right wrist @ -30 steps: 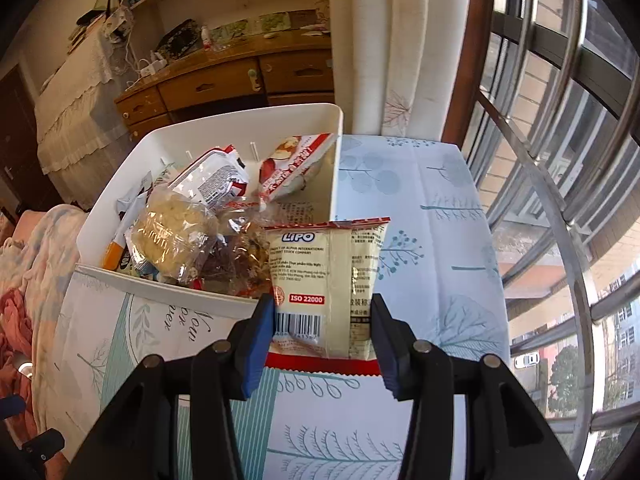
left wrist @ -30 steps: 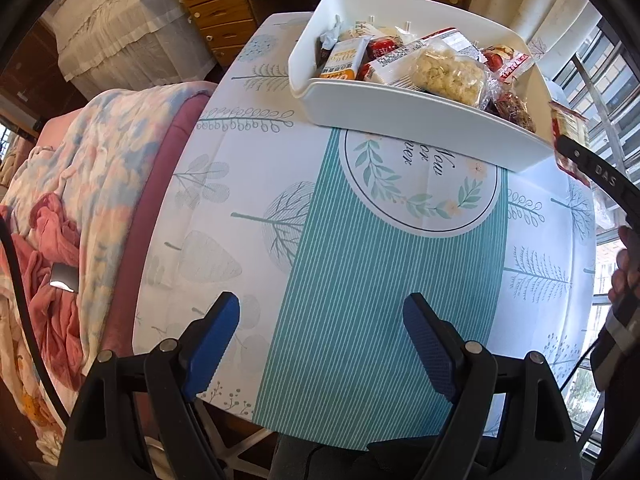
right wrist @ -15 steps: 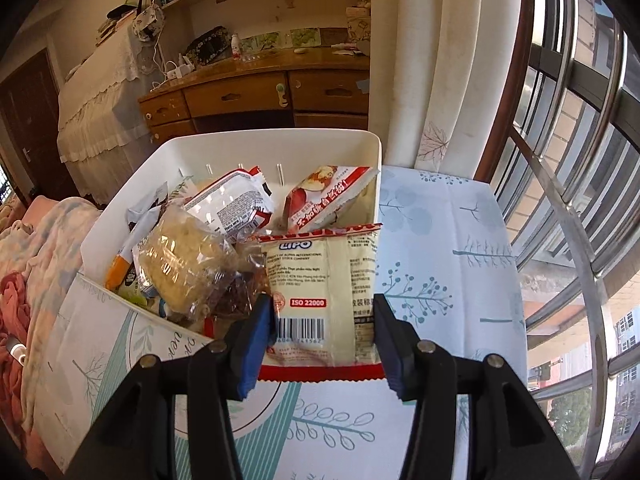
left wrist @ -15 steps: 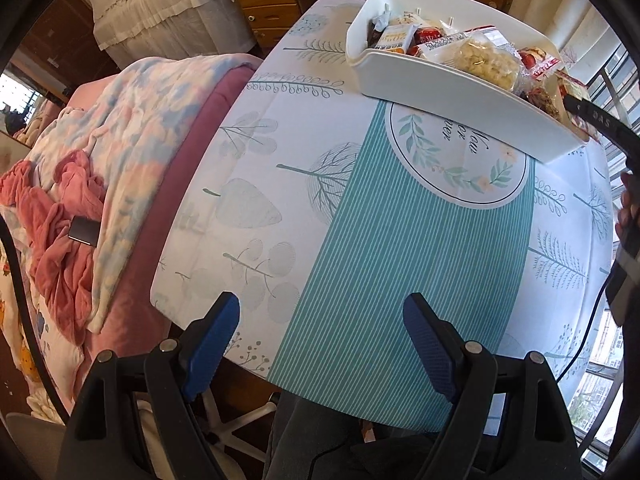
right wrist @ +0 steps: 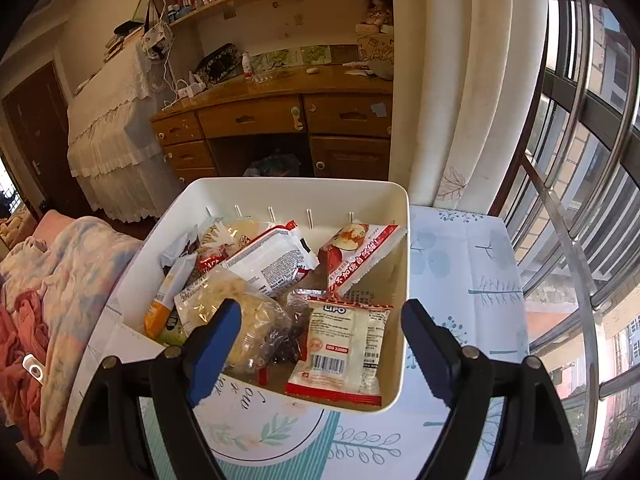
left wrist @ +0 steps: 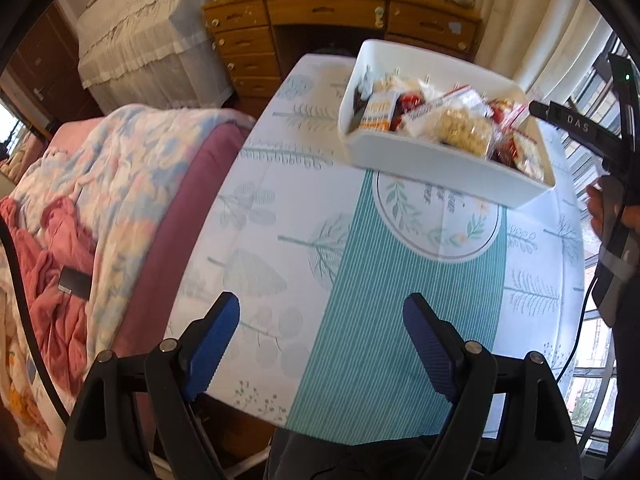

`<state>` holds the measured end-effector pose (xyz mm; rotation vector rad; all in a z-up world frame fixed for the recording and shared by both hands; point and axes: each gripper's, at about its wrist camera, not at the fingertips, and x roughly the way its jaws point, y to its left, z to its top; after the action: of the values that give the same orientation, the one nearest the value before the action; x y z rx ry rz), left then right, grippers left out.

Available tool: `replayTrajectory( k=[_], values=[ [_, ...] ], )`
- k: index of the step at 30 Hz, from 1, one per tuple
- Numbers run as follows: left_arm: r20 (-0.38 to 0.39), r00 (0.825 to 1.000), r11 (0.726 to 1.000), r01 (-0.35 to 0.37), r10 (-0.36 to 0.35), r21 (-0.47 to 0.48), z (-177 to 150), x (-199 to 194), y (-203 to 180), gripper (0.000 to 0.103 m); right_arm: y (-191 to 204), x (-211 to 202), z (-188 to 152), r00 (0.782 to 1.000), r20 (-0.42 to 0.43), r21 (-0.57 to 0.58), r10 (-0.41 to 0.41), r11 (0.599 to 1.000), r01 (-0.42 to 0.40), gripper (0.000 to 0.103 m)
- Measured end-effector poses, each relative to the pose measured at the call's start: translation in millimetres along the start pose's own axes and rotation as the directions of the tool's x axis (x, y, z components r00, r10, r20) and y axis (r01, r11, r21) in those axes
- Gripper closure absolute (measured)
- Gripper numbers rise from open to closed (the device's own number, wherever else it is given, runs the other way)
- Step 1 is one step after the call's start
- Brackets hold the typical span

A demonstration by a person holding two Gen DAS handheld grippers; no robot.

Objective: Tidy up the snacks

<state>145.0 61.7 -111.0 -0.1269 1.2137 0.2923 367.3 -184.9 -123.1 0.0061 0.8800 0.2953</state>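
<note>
Now the right hand-held gripper [right wrist: 321,346] hung over the white bin [right wrist: 403,280], its jaws opening, nothing pressed between them. The LIPO packet [right wrist: 340,350] lay inside at the bin's near right corner, toward twelve o'clock, long axis running away. The left hand-held gripper [left wrist: 321,342] gaped wide and empty, farther off above the desk [left wrist: 420,320].

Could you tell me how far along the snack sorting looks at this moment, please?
Mostly done: the white plastic bin holds a pile of packets, including the white Lipo biscuit packet lying at its near corner. The right gripper is opening above it, pads clear; the left gripper is open and empty. No loose snacks show on the leaf-print tablecloth.
</note>
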Motion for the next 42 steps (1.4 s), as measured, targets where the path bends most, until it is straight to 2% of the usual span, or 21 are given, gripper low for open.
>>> replayTrajectory(
  k=[6, 11, 20, 25, 26, 31, 36, 38, 42],
  values=[
    [0.086, 0.992, 0.992, 0.089, -0.097, 0.094, 22.8, -14.8, 29.3, 0.020, 17.0, -32.2, -11.9, 0.999, 0.010, 0.101, -0.035, 0.994, 0.034, 0.015],
    [0.140, 0.972, 0.971, 0.162, -0.187, 0.174, 40.4, -28.6, 58.9, 0.020, 44.3, -54.9, -40.4, 0.997, -0.022, 0.167, -0.068, 0.983, 0.071, 0.013],
    [0.141, 0.930, 0.912, 0.288, -0.339, 0.292, 42.7, -57.3, 85.9, 0.020, 96.5, -111.5, -95.7, 0.990, -0.117, 0.207, -0.074, 0.974, 0.097, 0.013],
    [0.127, 0.906, 0.881, 0.348, -0.404, 0.320, 35.1, -83.4, 92.7, 0.017, 121.8, -157.5, -108.4, 0.991, -0.135, 0.189, -0.022, 0.981, 0.048, 0.013],
    [0.122, 0.906, 0.880, 0.352, -0.406, 0.318, 33.6, -87.1, 92.8, 0.014, 127.4, -167.4, -110.3, 0.991, -0.135, 0.183, -0.012, 0.982, 0.037, 0.013],
    [0.118, 0.894, 0.877, 0.386, -0.432, 0.287, 23.3, -108.6, 92.3, 0.014, 151.8, -207.8, -111.2, 0.987, -0.144, 0.152, 0.064, 0.988, -0.042, 0.013],
    [0.157, 0.902, 0.898, 0.354, -0.401, 0.259, 9.2, -124.6, 81.5, 0.009, 166.2, -233.7, -112.3, 0.977, -0.166, 0.147, 0.135, 0.983, -0.111, 0.012],
    [0.174, 0.904, 0.908, 0.346, -0.390, 0.239, 3.1, -129.6, 78.0, 0.004, 165.0, -244.3, -114.7, 0.985, -0.140, 0.145, 0.098, 0.986, -0.078, 0.008],
    [0.227, 0.914, 0.936, 0.299, -0.337, 0.186, -8.9, -140.8, 75.2, 0.001, 156.6, -260.6, -118.7, 0.996, -0.079, 0.156, 0.036, 0.987, -0.024, 0.003]
  ],
)
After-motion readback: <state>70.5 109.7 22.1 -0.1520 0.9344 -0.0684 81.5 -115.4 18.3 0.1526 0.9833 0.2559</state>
